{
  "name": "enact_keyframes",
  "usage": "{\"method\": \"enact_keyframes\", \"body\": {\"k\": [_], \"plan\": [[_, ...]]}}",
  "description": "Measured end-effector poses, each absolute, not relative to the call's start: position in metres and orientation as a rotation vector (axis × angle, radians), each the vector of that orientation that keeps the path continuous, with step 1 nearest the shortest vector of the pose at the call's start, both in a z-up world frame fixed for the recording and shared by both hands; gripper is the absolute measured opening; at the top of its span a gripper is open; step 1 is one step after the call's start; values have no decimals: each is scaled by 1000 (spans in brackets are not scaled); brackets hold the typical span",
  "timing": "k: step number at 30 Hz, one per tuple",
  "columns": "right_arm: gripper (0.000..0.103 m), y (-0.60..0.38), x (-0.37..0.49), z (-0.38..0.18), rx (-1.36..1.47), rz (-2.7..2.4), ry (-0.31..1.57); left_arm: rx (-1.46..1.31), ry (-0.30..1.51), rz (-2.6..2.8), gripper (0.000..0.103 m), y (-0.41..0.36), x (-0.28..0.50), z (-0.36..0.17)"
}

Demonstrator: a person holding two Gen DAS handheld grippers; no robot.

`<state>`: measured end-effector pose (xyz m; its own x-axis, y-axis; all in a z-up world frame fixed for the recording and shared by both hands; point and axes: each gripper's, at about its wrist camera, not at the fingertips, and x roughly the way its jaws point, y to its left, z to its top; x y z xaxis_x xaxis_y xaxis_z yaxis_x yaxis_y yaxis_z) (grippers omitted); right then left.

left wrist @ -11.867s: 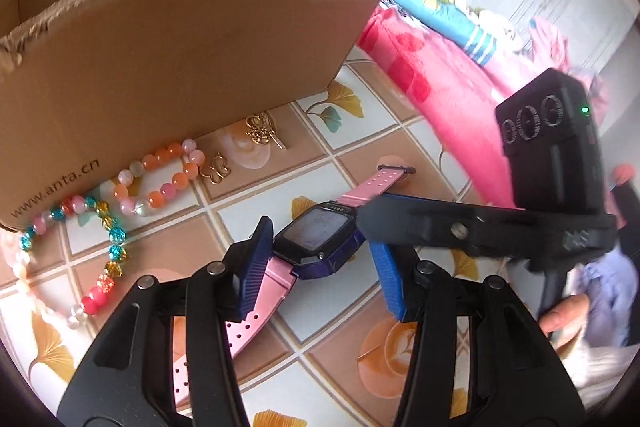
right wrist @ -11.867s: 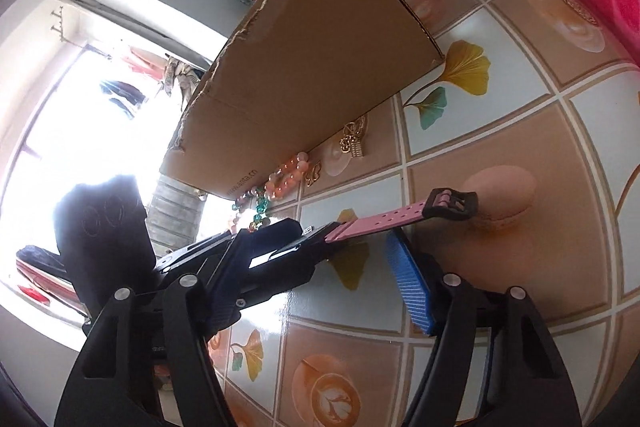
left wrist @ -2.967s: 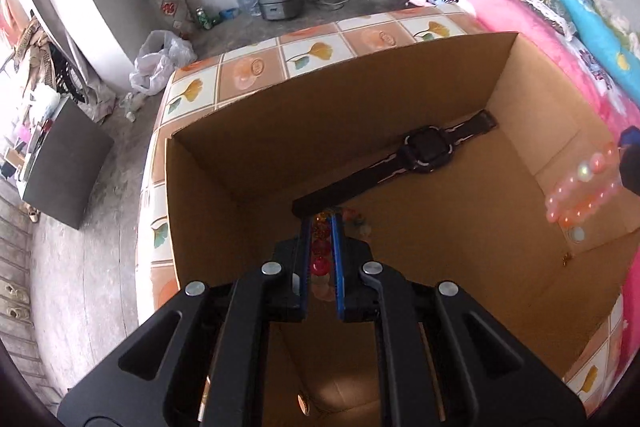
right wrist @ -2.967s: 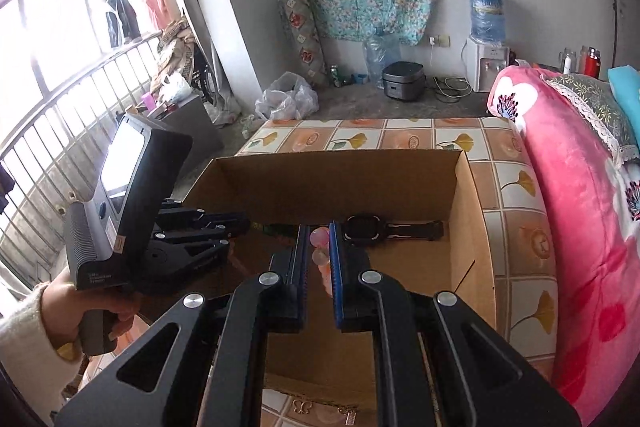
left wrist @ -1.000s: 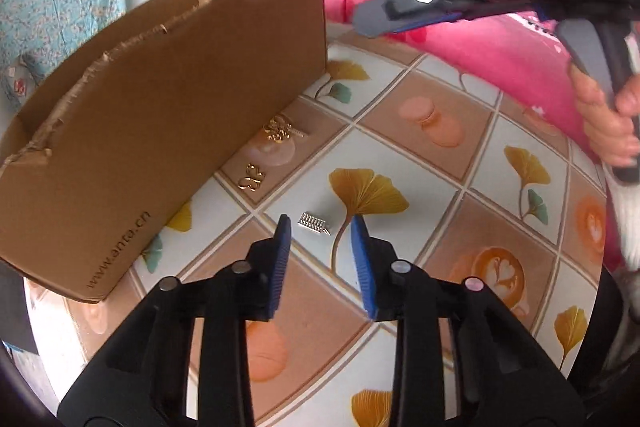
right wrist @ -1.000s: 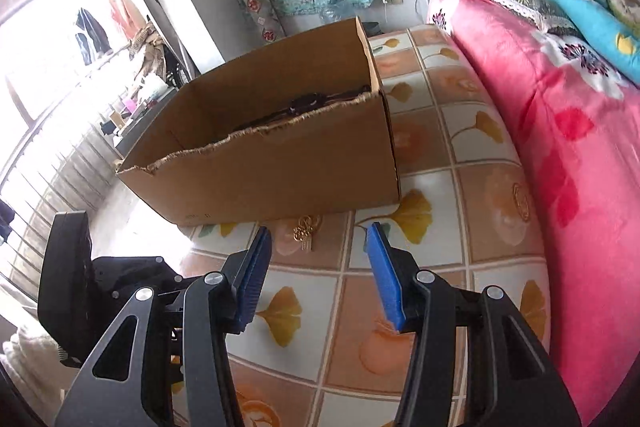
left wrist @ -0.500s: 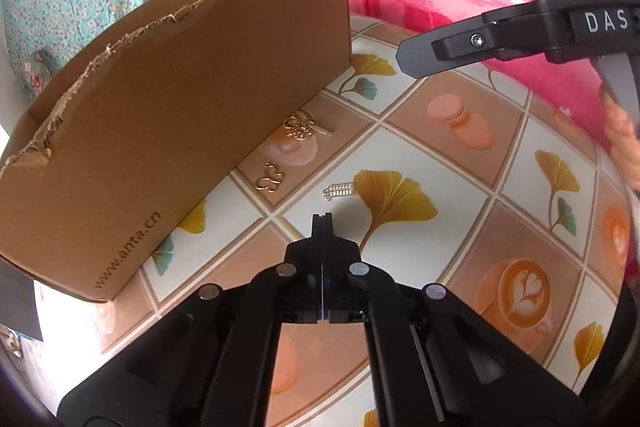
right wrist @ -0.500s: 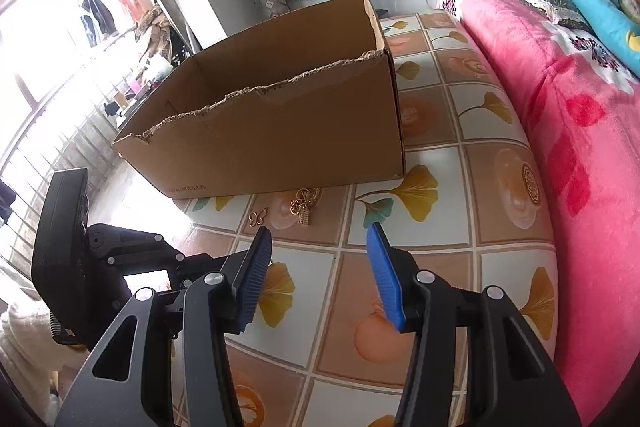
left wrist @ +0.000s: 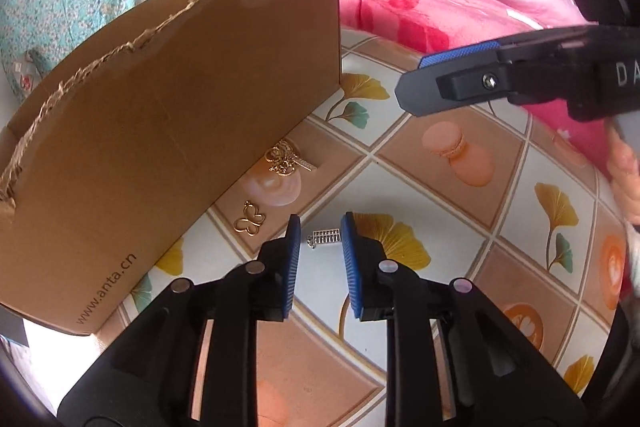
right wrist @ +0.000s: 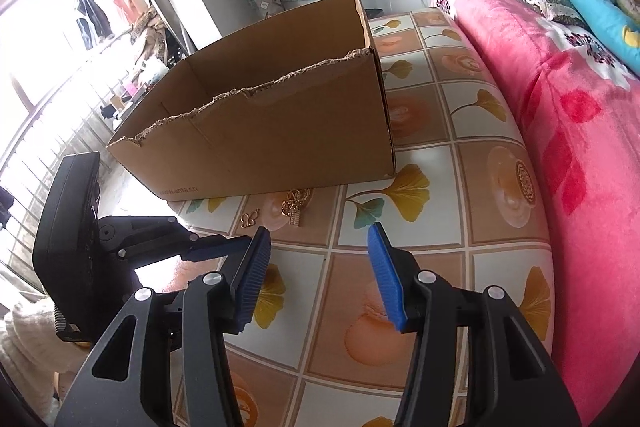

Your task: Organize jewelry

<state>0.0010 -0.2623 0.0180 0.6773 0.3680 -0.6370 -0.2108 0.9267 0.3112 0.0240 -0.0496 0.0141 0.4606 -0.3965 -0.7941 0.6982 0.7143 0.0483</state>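
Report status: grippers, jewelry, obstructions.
Left gripper just reopened, silver charm loose between fingers. Right gripper open, empty. Two gold pieces on the table by box. Nothing in the way.

My blue pads (left wrist: 291,259) hover over ginkgo-patterned tiles (left wrist: 460,211) — gold butterfly charm (left wrist: 249,218), silver charm (left wrist: 325,238), brown box (left wrist: 168,131).

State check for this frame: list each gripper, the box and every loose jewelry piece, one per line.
left gripper: open, jaws just reopened, silver charm between them, untouched
right gripper: open, empty, above the tablecloth
silver charm: flat on the tablecloth
gold butterfly charm: flat on the cloth, outside the box
gold pendant cluster: on the cloth against the box's base
cardboard box: upright, top open, rim torn
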Motion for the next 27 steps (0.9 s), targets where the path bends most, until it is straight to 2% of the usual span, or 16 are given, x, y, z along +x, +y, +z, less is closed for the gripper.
{"method": "enact_keyframes", "body": {"k": [2,3,15,21,23,27], "plan": [[51,-261,3,16,217,324,766,388,856,-697,19,-48,25,14],[51,-260,3,15,219,327,769,388,857,-709,14,-47,24,14],[51,-251,6,16,187,343,769,428,837,-685,14,-44,8,15],[51,-225,18,4,13,380,807,369,825,-635,14,-20,2,28],[46,-215,20,2,-25,404,807,344,817,-608,14,-8,-1,32],[44,-182,24,8,-140,538,756,275,821,-571,14,14,-5,37]]}}
